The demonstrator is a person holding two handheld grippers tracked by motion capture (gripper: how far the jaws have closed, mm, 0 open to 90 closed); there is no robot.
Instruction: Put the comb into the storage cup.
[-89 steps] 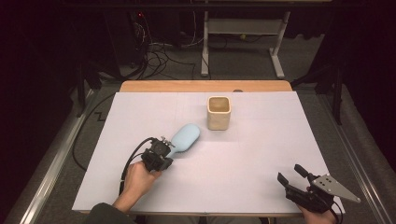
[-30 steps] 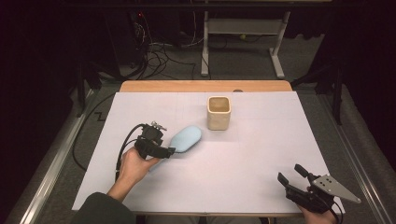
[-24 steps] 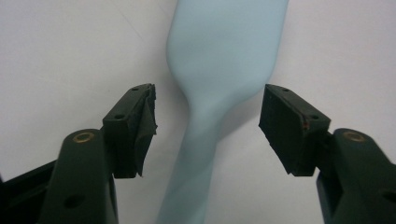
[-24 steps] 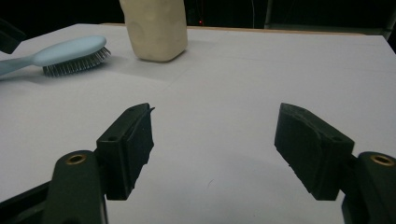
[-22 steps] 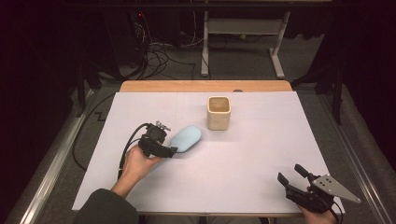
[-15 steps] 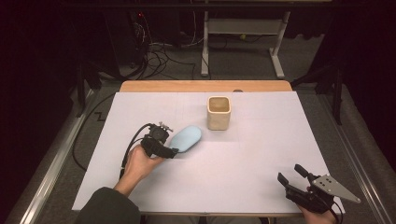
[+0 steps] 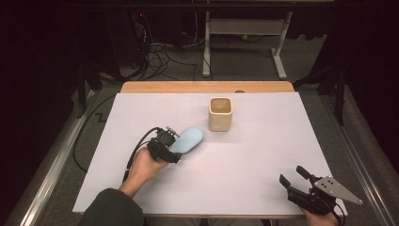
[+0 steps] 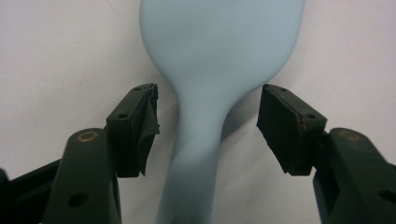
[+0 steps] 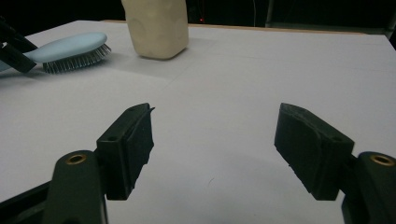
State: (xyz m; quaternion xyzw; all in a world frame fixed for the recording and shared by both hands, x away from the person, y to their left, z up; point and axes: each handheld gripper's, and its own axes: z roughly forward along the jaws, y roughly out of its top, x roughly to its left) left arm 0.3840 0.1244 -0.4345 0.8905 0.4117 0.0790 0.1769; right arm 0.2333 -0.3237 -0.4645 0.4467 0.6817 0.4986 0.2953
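I've got one brush (image 7: 187, 140) here: pale blue, smooth oval back, narrow handle, grey bristles face down on the white tabletop (image 7: 263, 155). It lies at about 8 o'clock from the single cream cup (image 7: 220, 113). My left hand-held gripper (image 8: 208, 126) straddles the handle, jaws just closing a little, pads clear of it on both sides. Right hand-held gripper (image 7: 295, 179) sits at the tabletop's 5 o'clock corner, jaws apart, nothing between them. Two grippers, one brush, one cup.

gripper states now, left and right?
Left gripper: open, jaws either side of the blue hairbrush handle, pads not touching.
Right gripper: open, holding nothing.
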